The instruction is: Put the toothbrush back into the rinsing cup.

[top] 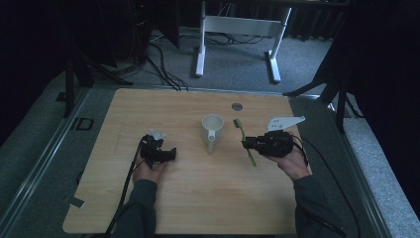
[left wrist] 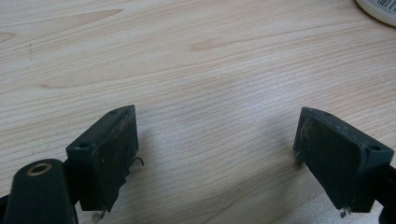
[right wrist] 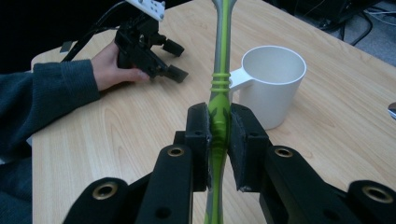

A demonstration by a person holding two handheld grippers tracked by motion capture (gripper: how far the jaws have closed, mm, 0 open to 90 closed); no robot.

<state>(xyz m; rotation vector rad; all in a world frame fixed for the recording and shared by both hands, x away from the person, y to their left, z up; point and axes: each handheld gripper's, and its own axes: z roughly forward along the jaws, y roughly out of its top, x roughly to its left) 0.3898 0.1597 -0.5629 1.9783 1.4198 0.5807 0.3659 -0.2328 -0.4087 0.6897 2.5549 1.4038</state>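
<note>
The right tool [right wrist: 219, 128] clamps its flat black pads on the slim, ribbed green toothbrush [right wrist: 219, 79], just beside the smooth white cylindrical mug [right wrist: 273, 81]. Left of the mug, well apart, the left tool [top: 166, 151] rests on the pale wood-grain tabletop [left wrist: 210, 60], jaws wide, holding nothing.

My right gripper [right wrist: 219, 135] clamps the green toothbrush [right wrist: 219, 84] beside the white mug [right wrist: 273, 88]; across the wooden table [right wrist: 116, 135], my left gripper [right wrist: 170, 58] rests open.
</note>
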